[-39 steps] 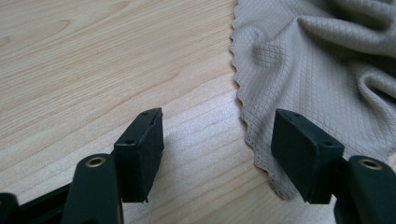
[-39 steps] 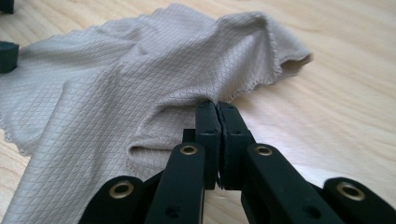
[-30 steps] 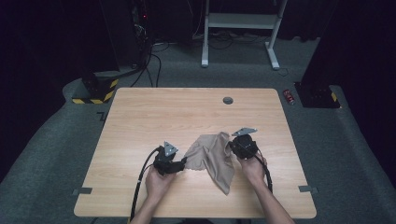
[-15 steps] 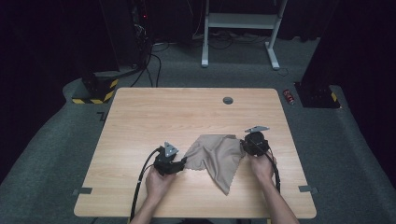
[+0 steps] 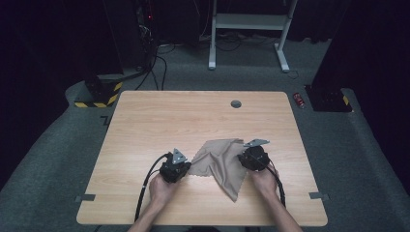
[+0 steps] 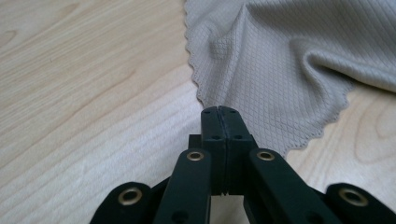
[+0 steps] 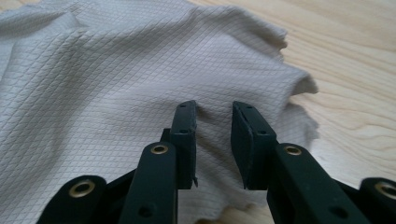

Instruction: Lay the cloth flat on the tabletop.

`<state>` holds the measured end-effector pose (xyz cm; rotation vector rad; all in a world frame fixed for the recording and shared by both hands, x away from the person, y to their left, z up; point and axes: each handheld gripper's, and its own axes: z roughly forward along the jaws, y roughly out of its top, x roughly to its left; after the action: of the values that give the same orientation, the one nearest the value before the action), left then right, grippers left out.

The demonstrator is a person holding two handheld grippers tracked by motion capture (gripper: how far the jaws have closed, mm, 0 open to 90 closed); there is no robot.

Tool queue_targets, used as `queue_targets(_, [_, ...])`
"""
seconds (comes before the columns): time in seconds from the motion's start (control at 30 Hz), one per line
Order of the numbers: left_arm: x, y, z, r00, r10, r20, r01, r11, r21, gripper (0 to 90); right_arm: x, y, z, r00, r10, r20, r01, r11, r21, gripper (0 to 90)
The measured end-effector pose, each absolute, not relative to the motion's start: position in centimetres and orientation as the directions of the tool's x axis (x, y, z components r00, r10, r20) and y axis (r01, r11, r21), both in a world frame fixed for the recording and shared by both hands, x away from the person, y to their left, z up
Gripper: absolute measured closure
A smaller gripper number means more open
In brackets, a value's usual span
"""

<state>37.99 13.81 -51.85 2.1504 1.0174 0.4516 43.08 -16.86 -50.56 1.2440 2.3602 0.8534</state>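
Left gripper [image 6: 218, 112] has just clamped shut on the scalloped edge of the beige cloth [image 6: 289, 70] right at its tips. Right gripper [image 7: 212, 116] has been opening, jaws parted over cloth, gripping nothing. That thin bite could easily slip if tugged.

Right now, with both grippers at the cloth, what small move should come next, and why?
Probably close the right gripper on the cloth. Its jaws stand apart over a fold and have just been opening, pressing nothing. The left gripper has just shut at the cloth's scalloped edge; whether it pinches it is unclear. The cloth lies rumpled on the table.
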Motion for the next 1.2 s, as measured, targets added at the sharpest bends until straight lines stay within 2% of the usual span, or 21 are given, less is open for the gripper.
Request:
queue_targets(0.23, [36.1, 14.7, -51.4, 0.664, 0.747, 0.033, 0.526, -0.498, 0.689, 90.0, 42.6, -16.6, -50.6, -0.590, 0.807, -0.027, 0.602, 0.462, 0.651, 66.2])
queue_targets(0.43, [33.4, 15.9, -51.3, 0.659, 0.752, 0.029, 0.538, -0.497, 0.681, 90.0, 42.1, -16.5, -50.7, -0.620, 0.783, -0.037, 0.580, 0.490, 0.651, 65.2])
queue_targets(0.57, [33.2, 16.3, -51.1, 0.651, 0.759, 0.009, 0.545, -0.476, 0.690, 89.2, 42.1, -17.1, -50.4, -0.602, 0.798, -0.027, 0.580, 0.460, 0.672, 66.4])
queue_targets(0.6, [33.6, 16.4, -51.0, 0.642, 0.766, -0.009, 0.552, -0.454, 0.700, 87.5, 42.1, -17.2, -50.4, -0.594, 0.804, -0.020, 0.585, 0.449, 0.676, 67.2])
queue_targets(0.63, [34.7, 16.5, -50.7, 0.634, 0.772, -0.044, 0.563, -0.422, 0.711, 80.4, 42.3, -17.6, -50.2, -0.576, 0.817, -0.009, 0.591, 0.425, 0.686, 70.2])
queue_targets(0.7, [35.3, 16.3, -50.4, 0.627, 0.776, -0.064, 0.572, -0.403, 0.715, 76.9, 42.3, -17.8, -50.2, -0.571, 0.821, -0.008, 0.593, 0.420, 0.687, 71.6])
queue_targets(0.8, [37.9, 15.5, -49.8, 0.610, 0.789, -0.075, 0.581, -0.380, 0.720, 66.9, 42.6, -18.1, -50.3, -0.550, 0.835, -0.007, 0.609, 0.407, 0.681, 75.7])
queue_targets(0.9, [40.3, 14.3, -49.5, 0.592, 0.799, -0.102, 0.596, -0.350, 0.723, 63.4, 42.7, -18.2, -50.4, -0.545, 0.838, -0.011, 0.614, 0.409, 0.675, 75.7])
queue_targets(1.03, [43.0, 12.3, -49.5, 0.587, 0.806, -0.069, 0.595, -0.372, 0.712, 57.1, 43.0, -18.2, -50.6, -0.531, 0.847, -0.010, 0.623, 0.399, 0.673, 73.1])
queue_targets(1.2, [45.2, 10.5, -50.1, 0.589, 0.806, -0.058, 0.611, -0.398, 0.684, 57.7, 43.1, -18.1, -50.8, -0.524, 0.851, -0.015, 0.634, 0.401, 0.661, 71.0])
